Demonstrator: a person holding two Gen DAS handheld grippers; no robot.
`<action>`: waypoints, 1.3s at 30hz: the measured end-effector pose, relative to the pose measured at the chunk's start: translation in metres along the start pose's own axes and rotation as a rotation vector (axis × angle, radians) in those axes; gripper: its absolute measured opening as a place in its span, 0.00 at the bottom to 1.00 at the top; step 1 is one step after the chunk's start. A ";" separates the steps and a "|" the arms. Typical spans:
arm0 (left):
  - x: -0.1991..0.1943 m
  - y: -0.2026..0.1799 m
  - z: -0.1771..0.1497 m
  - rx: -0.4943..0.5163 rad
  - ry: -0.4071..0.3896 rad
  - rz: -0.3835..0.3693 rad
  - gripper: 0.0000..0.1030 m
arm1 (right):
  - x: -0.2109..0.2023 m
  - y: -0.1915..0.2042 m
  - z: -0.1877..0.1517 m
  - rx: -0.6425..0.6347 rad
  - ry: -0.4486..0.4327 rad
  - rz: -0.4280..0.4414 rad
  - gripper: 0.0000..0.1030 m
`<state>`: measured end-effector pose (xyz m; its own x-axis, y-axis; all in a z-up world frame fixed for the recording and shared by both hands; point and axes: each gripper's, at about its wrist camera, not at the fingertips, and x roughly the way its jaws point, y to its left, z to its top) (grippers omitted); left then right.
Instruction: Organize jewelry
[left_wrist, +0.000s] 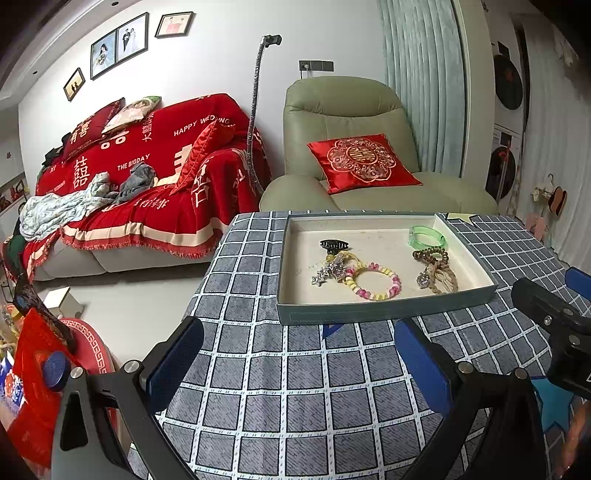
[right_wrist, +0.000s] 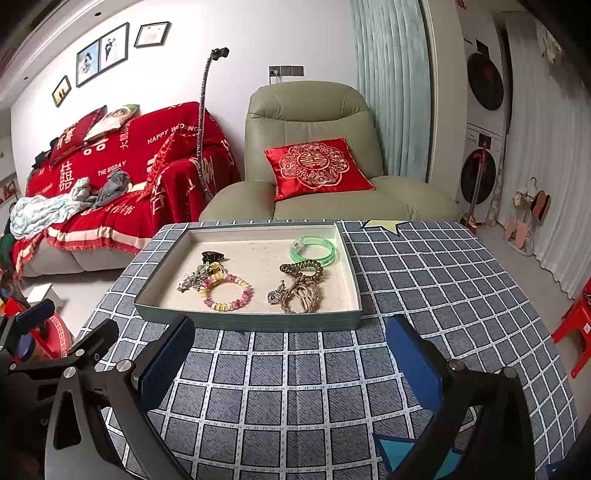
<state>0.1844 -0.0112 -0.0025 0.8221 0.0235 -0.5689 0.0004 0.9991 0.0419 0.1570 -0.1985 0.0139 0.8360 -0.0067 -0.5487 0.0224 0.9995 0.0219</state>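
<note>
We're hovering both the left gripper (left_wrist: 295, 365) and right gripper (right_wrist: 291, 360) over the tabletop (right_wrist: 295, 398), jaws wide and empty. Jewelry's sitting in the tray (right_wrist: 243, 321) by the far edge, and that beaded bracelet (right_wrist: 229, 291) is touching the star charm (right_wrist: 192, 280), so we're probably risking dragging both out together.

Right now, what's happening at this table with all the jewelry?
A person holds two tongs, left tongs and right tongs, both open and empty above the grey checked tablecloth. Nothing is picked up yet. In the shallow grey-green tray lie a translucent green bangle, a pink-and-yellow beaded bracelet and a black hair claw.
</note>
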 end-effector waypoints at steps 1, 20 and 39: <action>0.000 0.000 0.000 0.000 0.001 0.000 1.00 | 0.000 0.000 0.000 0.000 0.000 -0.001 1.00; 0.000 0.000 0.001 0.003 0.001 -0.002 1.00 | 0.000 0.001 0.000 0.001 0.000 0.001 1.00; -0.001 -0.001 0.002 0.002 0.004 -0.003 1.00 | -0.002 0.006 0.002 -0.003 0.000 0.007 1.00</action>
<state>0.1846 -0.0121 -0.0007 0.8195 0.0202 -0.5727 0.0044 0.9991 0.0416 0.1562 -0.1927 0.0166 0.8364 0.0006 -0.5482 0.0145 0.9996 0.0232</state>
